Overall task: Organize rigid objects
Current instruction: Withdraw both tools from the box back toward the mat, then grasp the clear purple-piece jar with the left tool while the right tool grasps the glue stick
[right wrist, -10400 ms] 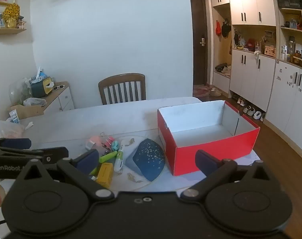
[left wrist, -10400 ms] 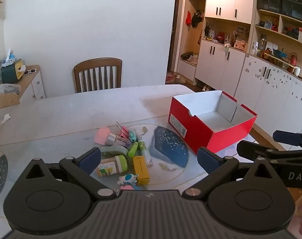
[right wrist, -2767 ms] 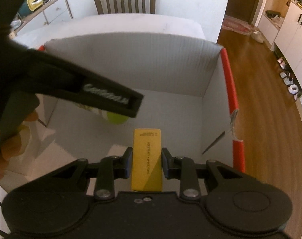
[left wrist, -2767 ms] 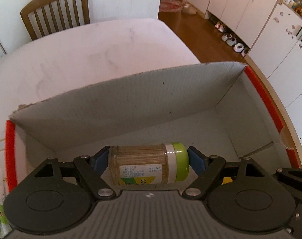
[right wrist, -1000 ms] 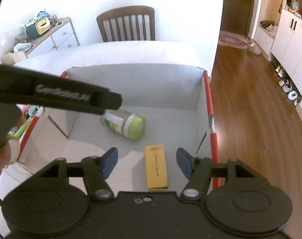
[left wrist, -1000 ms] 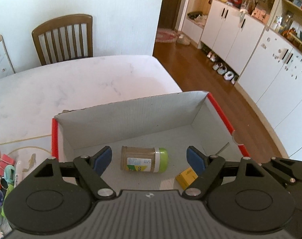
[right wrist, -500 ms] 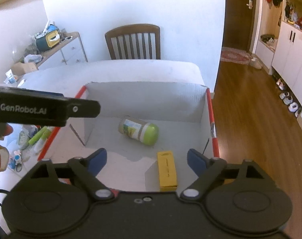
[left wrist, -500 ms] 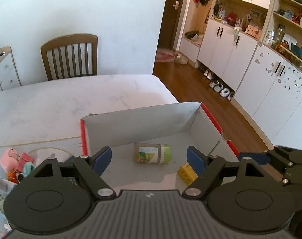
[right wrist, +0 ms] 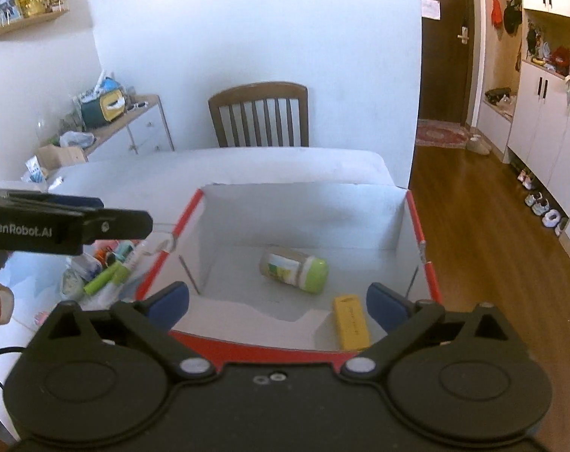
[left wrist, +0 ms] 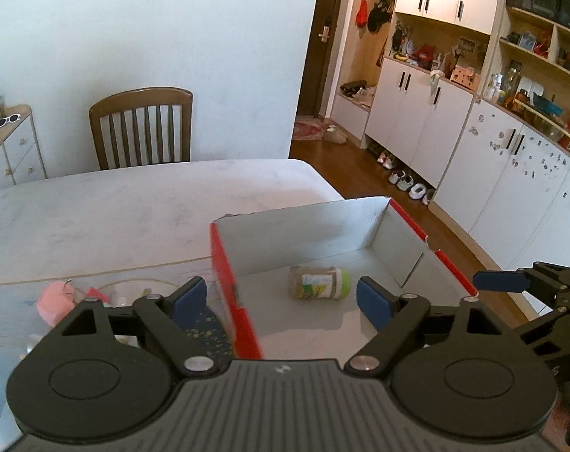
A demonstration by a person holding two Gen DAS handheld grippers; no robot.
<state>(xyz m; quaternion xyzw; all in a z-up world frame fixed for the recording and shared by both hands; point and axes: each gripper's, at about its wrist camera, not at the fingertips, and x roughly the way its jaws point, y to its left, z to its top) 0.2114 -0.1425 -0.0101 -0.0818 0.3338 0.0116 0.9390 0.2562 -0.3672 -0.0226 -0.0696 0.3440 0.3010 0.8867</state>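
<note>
A wooden chair (left wrist: 141, 128) stands against the white wall (left wrist: 153, 37); white cabinets (left wrist: 428, 120) line the brown wood floor (right wrist: 484, 218), beside a dark door (right wrist: 447, 41).

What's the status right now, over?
Both hand-held grippers, left and right, open, empty. Jar and yellow box lie in red box. Nothing in the way.

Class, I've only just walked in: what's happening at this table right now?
A person is sorting small items into a red box. A green-capped jar lies on its side inside, with a yellow box near it. The left gripper and right gripper are both open and empty above the box's near edge. A pile of pens and small items waits on the table beside it.
</note>
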